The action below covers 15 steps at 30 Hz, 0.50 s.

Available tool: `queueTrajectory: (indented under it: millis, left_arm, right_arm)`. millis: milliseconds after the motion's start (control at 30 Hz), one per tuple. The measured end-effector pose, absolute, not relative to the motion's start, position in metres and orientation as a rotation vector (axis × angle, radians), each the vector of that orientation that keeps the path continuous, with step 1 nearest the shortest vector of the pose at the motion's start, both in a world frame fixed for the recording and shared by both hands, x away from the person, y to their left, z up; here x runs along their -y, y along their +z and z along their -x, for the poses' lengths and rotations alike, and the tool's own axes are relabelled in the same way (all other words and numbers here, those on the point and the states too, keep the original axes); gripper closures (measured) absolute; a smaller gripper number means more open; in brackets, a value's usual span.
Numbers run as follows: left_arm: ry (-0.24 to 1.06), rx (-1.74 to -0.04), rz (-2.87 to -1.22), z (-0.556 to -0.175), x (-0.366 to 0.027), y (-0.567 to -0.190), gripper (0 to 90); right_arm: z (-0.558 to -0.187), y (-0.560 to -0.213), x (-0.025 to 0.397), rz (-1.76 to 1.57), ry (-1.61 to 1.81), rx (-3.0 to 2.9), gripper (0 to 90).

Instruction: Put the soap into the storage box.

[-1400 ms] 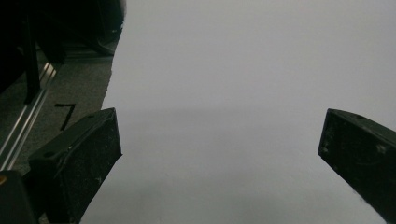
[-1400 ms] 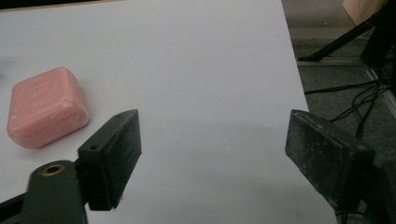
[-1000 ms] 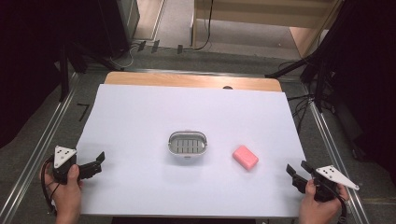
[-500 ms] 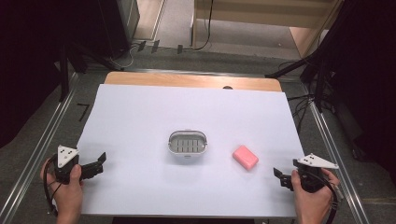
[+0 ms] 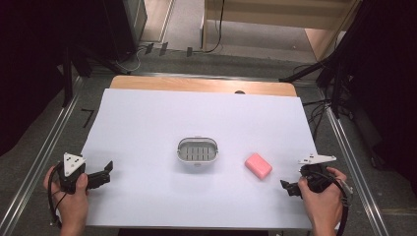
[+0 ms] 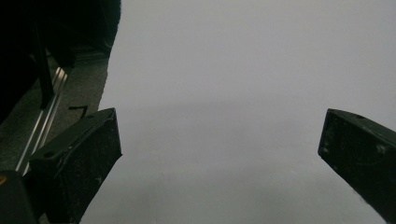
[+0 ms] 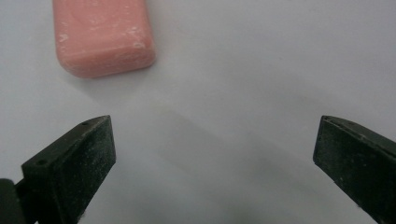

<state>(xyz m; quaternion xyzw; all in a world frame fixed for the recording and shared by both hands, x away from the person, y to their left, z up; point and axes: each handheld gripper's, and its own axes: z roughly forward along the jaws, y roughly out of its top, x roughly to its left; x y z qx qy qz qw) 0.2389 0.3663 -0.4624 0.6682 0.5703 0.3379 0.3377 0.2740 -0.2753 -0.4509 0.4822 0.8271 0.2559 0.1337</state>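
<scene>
A pink bar of soap [image 5: 258, 165] lies flat on the white table, right of centre. An oval grey soap dish [image 5: 197, 151] with a slotted floor stands at the middle of the table, nothing in it. My right gripper [image 5: 286, 187] is low at the front right, a short way right of and nearer than the soap, open and holding nothing. In the right gripper view the soap [image 7: 102, 36] lies beyond the left jaw, at the upper left. My left gripper [image 5: 106, 172] rests at the front left, open over bare table.
The white table [image 5: 147, 123] ends in a wooden strip [image 5: 201, 85] at the far edge. Metal rails [image 5: 39, 162] run along the floor on both sides. Dark stands and cables [image 5: 329, 78] crowd the floor beyond the far right corner.
My right gripper has moved left, onto the table and toward the soap. The left gripper has barely moved.
</scene>
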Motion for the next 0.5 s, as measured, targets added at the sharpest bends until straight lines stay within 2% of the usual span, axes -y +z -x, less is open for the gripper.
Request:
queueTrajectory:
  millis: [500]
  left_arm:
    - [0.892,-1.479,-1.771,-0.24,-0.364,-0.463,0.0]
  right_arm:
    - [-0.292,-0.441,0.244,-1.324,0.694,-2.514,0.0]
